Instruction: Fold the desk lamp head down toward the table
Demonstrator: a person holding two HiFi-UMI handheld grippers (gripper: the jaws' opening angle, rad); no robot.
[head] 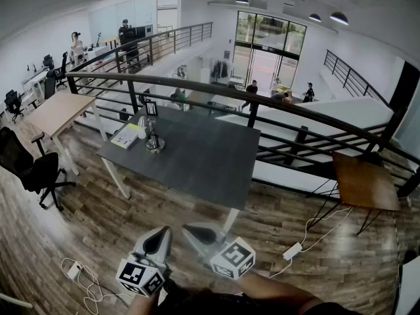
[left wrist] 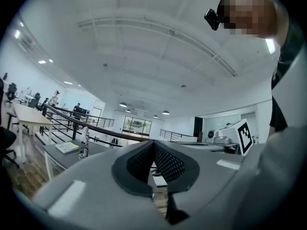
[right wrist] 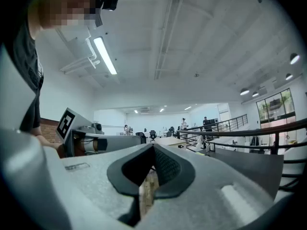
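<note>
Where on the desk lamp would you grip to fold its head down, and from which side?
Likely the desk lamp by its white head, topping the upright stem. Come from its right, over bare table; a book lies on its left. The hinge is too small to see.

The desk lamp [head: 153, 142] stands far off on the table [head: 197, 156] and looks so small that the shape of its head cannot be made out. The print on the book [head: 125, 136] beside it is too tiny to read. In the left gripper view the left gripper [left wrist: 154, 143] hides most of the table. The bottom edge of the head view cuts off the person's right arm [head: 272, 293].
</note>
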